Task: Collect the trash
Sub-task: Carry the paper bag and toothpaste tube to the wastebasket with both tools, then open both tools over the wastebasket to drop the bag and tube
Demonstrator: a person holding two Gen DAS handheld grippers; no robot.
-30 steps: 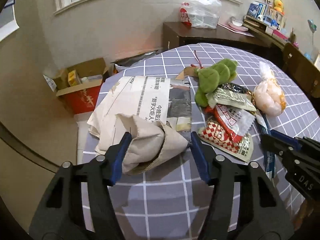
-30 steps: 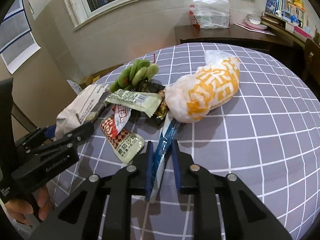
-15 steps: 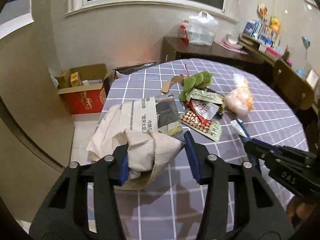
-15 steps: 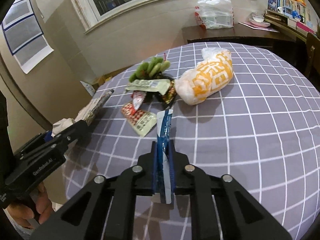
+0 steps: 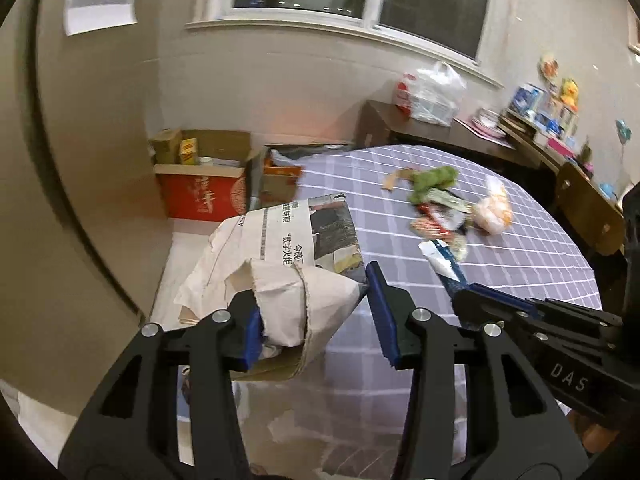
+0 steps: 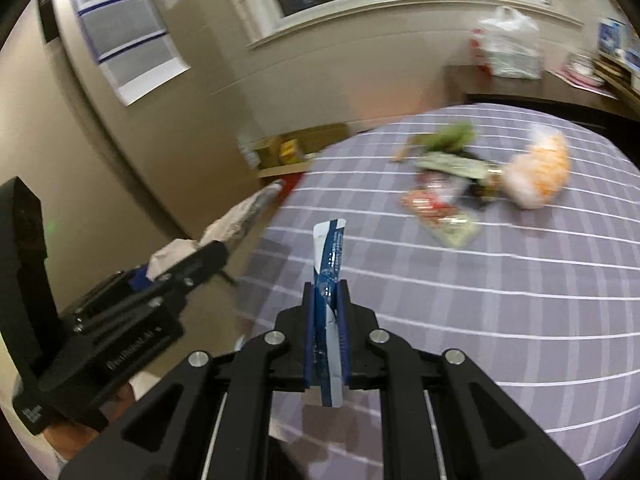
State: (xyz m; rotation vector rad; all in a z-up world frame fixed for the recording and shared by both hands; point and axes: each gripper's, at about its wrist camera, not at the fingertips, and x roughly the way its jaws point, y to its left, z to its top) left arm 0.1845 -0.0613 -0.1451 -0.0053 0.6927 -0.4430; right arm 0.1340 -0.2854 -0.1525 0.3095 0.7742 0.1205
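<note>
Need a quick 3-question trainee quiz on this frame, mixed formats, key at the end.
1. True or false: the right gripper is shut on a blue-and-white foil sachet.
2. What is between the left gripper's fingers? A) crumpled newspaper B) green plush toy C) orange-and-white plastic bag
3. Fill in: the snack wrappers not yet collected lie on the purple ___ tablecloth.

Key: 1 true. 2 A: the crumpled newspaper; the jaws have just been closing on it. 3 checked.
</note>
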